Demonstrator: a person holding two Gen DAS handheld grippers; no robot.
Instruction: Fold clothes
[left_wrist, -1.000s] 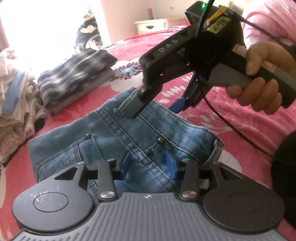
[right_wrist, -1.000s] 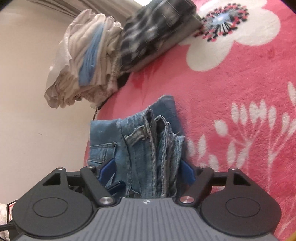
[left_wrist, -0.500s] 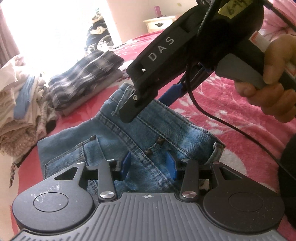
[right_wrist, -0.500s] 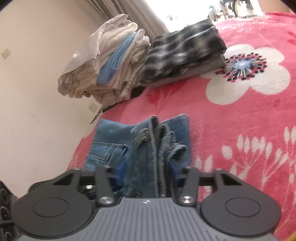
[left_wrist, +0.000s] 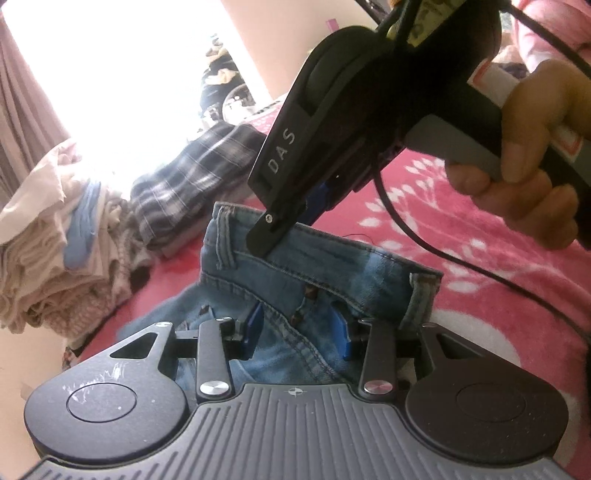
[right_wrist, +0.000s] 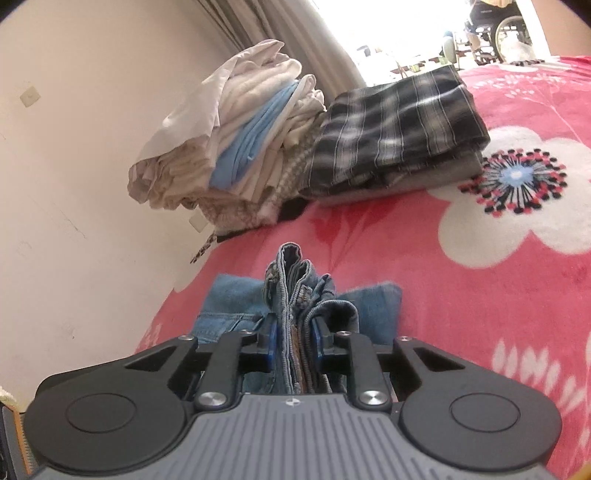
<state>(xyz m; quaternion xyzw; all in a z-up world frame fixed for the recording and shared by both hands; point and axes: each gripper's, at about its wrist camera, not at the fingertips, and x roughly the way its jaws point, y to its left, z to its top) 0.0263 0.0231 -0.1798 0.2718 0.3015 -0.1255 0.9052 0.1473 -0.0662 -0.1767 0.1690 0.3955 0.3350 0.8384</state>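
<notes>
Folded blue jeans (left_wrist: 295, 273) lie on the pink flowered blanket (left_wrist: 461, 258). My left gripper (left_wrist: 297, 326) is open, its blue pads either side of the denim near the rivets. My right gripper (right_wrist: 293, 341) is shut on the jeans' bunched waistband edge (right_wrist: 291, 295). In the left wrist view the right gripper (left_wrist: 291, 218) grips the far waistband from above, held by a hand (left_wrist: 517, 192).
A folded plaid garment (right_wrist: 399, 125) lies on the blanket (right_wrist: 480, 280) beyond the jeans. A pile of white and light blue clothes (right_wrist: 236, 147) sits against the wall (right_wrist: 74, 184) to its left. A black cable (left_wrist: 443, 251) trails from the right gripper.
The right gripper closed tight on the waistband layers and tilted up, lifting that edge. The left gripper stayed open over the jeans, and its view tilted toward the clothes piles.
</notes>
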